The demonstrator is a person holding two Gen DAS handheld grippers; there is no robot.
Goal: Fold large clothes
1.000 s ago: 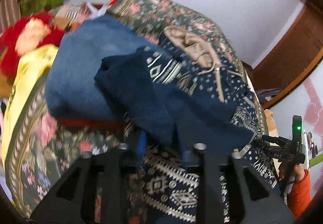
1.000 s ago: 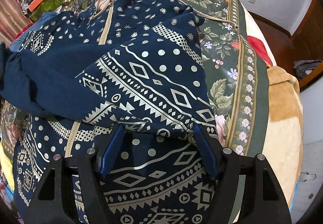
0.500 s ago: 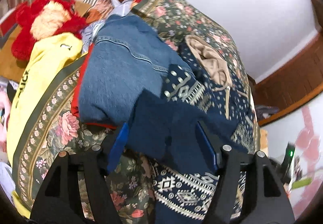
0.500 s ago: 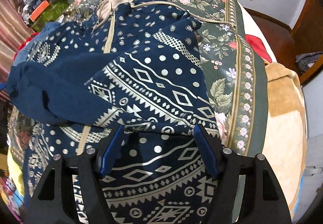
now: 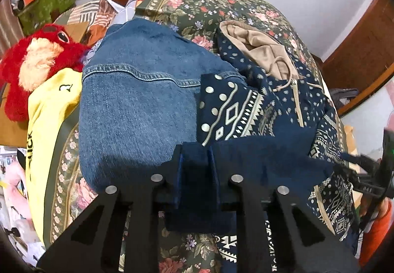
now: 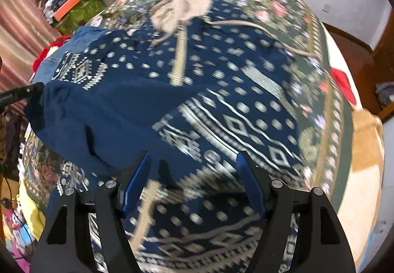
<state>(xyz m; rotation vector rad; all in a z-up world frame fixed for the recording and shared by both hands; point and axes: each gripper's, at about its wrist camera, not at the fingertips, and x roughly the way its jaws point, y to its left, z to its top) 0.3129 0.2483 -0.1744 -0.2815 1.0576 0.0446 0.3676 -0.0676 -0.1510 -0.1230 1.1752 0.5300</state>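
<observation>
A navy hoodie (image 6: 221, 81) with a cream geometric print, a beige hood lining (image 5: 256, 46) and a beige zip lies spread on the flowered bedspread (image 6: 320, 56). My left gripper (image 5: 195, 169) is shut on the plain navy cuff of the hoodie's sleeve (image 5: 197, 189), held over the bed's left side. The sleeve (image 6: 98, 120) stretches from it across the hoodie's body. My right gripper (image 6: 193, 182) is open, its blue pads (image 6: 135, 182) apart just above the hoodie's lower front. The right wrist view is motion-blurred.
A folded blue denim jacket (image 5: 138, 100) lies left of the hoodie. Beyond it are a yellow garment (image 5: 49, 110), a red plush toy (image 5: 37, 61) and cluttered boxes (image 5: 46, 0). A tan blanket (image 6: 364, 150) hangs off the bed's right side. A wooden frame (image 5: 357, 51) stands far right.
My left gripper opened half a second ago and has now shut on the sleeve cuff, pulled toward the bed's left side. My right gripper stays open and moves over the hoodie.
</observation>
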